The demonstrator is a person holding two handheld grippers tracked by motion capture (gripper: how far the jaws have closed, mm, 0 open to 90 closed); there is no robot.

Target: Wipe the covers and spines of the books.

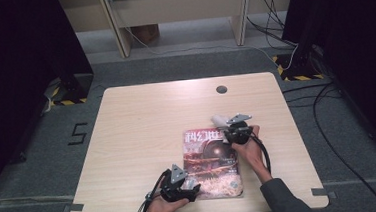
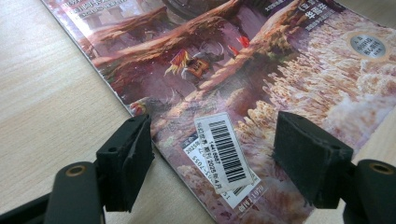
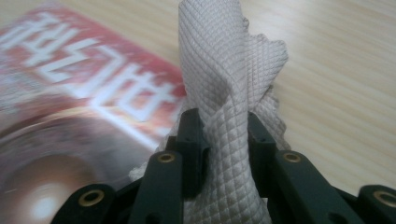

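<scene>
A magazine (image 1: 211,163) with a reddish illustrated cover lies flat near the table's front edge. My left gripper (image 1: 194,189) sits at its near left corner, jaws open and straddling that corner, where a white barcode sticker (image 2: 227,150) shows between the pads (image 2: 133,158) without touching them. My right gripper (image 1: 226,127) is over the magazine's far right corner, shut on a bunched pale quilted cloth (image 3: 229,93) that stands up between its fingers (image 3: 191,140). The cloth (image 1: 219,119) pokes out beyond the gripper onto the table. The magazine's title (image 3: 93,79) shows blurred at the left.
The light wooden table (image 1: 143,134) has a round cable hole (image 1: 221,89) near its far edge. Cables run over the grey floor at the right, and wooden furniture legs stand beyond the table. Black curtains hang on both sides.
</scene>
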